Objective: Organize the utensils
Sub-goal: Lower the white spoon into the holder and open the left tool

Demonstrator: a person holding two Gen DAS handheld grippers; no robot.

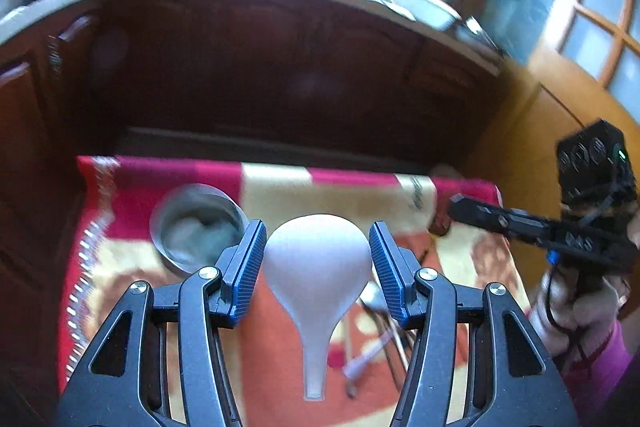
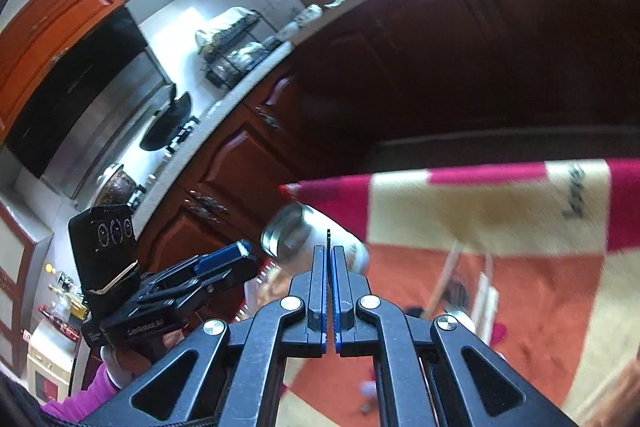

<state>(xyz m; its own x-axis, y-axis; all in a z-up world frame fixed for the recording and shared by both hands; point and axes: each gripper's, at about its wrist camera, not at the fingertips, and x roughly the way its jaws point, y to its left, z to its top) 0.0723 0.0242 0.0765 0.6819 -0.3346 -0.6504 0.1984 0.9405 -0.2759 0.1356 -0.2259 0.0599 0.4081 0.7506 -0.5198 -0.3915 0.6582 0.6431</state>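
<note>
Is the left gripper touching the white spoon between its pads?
Touching. In the left wrist view both blue pads of the left gripper press the sides of the white spoon bowl, holding it clear of the cloth.

Pale grey spoon (image 1: 316,267), silver steel cup (image 1: 196,227), cloth (image 1: 160,179) patterned in magenta, cream and orange, blue-padded black grippers, dark reddish-brown cabinets (image 1: 280,67)
</note>
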